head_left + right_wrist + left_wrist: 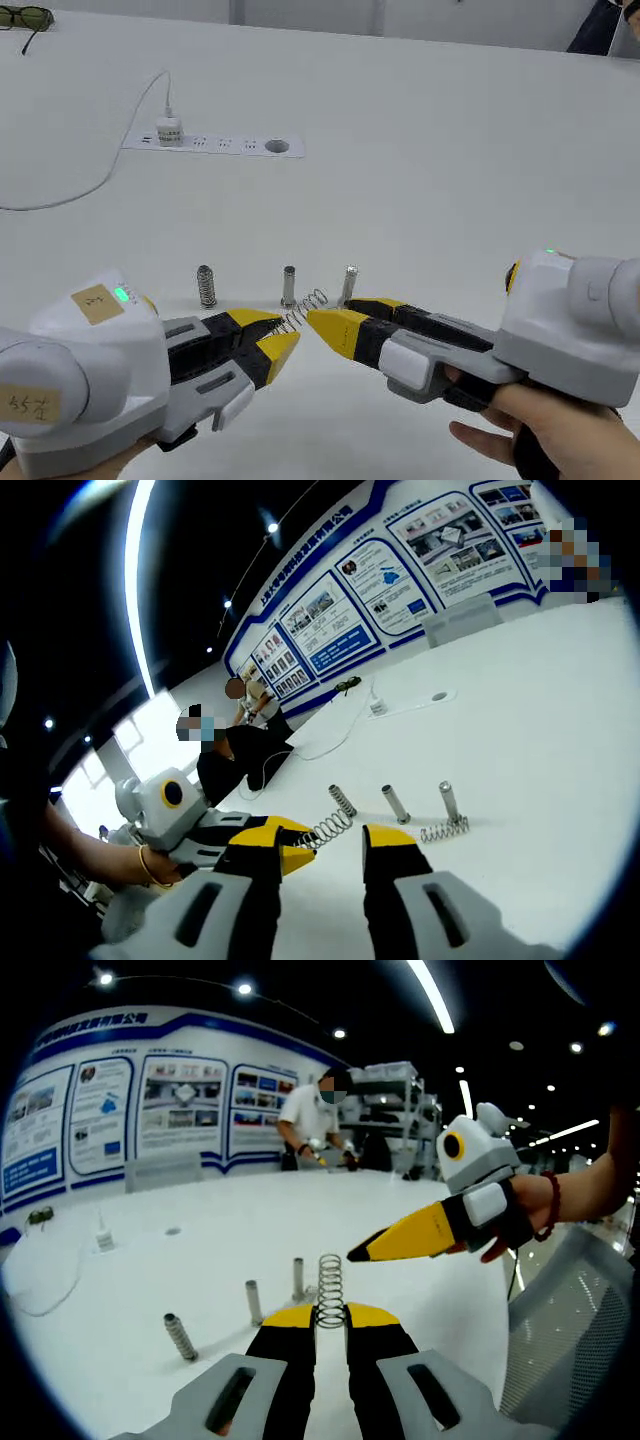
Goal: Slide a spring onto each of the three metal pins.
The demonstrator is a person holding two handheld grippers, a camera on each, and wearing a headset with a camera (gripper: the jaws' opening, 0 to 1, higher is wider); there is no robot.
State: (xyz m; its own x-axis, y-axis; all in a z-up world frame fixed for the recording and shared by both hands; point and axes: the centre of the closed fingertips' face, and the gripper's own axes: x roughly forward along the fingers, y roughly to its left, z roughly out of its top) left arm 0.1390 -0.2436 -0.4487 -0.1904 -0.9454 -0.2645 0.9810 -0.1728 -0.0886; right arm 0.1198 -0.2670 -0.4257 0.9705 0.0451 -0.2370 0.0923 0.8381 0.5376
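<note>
Pinching the spring (330,1285) in the left gripper (330,1318), right gripper (338,848) unclenched, we should be squaring it over the bare pin (289,286).

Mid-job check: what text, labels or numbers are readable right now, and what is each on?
Tan sticker on top of the left gripper: one handwritten character, not clear enough to read.
Second tan sticker lower on that gripper: handwritten, seems to start "45", rest unclear.
Wall banner and posters: print too small to read.
Power strip: no readable marking.
</note>
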